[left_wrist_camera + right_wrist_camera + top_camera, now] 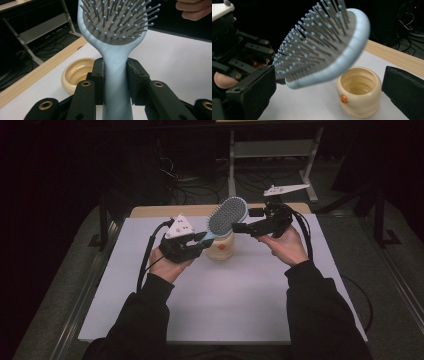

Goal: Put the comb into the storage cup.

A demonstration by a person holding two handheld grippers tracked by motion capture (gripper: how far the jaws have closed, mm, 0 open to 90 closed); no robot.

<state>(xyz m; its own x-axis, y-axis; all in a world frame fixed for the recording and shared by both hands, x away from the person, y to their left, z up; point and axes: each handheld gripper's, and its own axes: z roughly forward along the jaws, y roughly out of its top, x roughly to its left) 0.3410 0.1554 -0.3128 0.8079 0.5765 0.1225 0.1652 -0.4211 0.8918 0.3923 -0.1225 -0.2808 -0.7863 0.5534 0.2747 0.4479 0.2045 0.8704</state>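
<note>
Hairbrush clamped in left gripper, right gripper open

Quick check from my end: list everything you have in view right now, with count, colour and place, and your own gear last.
hairbrush: one, light blue with grey bristle pad, held up above the cup
cup: one, cream with an orange mark, open top, on the white table top
table top: one, white, with a wooden edge at the far side
metal stand: one, grey, on the floor beyond the table
left gripper: black, shut on the hairbrush handle
right gripper: black, jaws open, beside the brush head
hands: two, dark sleeves
</note>
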